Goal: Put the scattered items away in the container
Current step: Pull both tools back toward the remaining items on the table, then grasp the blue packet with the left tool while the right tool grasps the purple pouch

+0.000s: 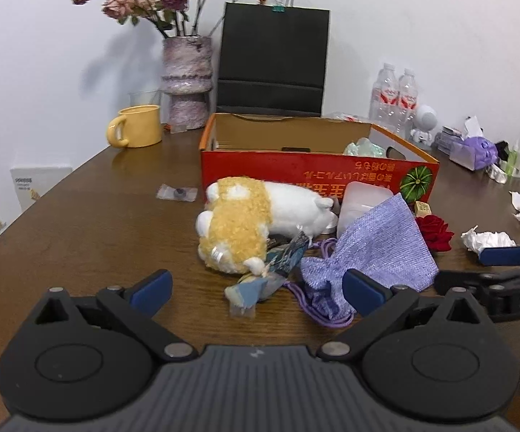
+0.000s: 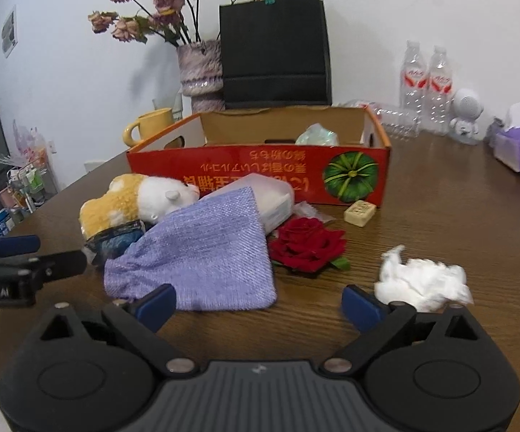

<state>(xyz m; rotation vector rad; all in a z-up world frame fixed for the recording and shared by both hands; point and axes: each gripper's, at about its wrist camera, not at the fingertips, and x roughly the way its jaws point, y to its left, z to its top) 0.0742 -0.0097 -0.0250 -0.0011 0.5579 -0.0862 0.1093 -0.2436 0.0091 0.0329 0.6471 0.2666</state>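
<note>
Scattered in front of the red cardboard box on the brown table: plush toy, lilac woven pouch leaning on a translucent tub, red rose, small cream block, crumpled tissue. Inside the box, one pale green wad. Left gripper spread wide above the pouch's drawstring end; right gripper likewise spread, between pouch edge and tissue. Bare tabletop open to the right; vase and black paper bag behind the box.
</note>
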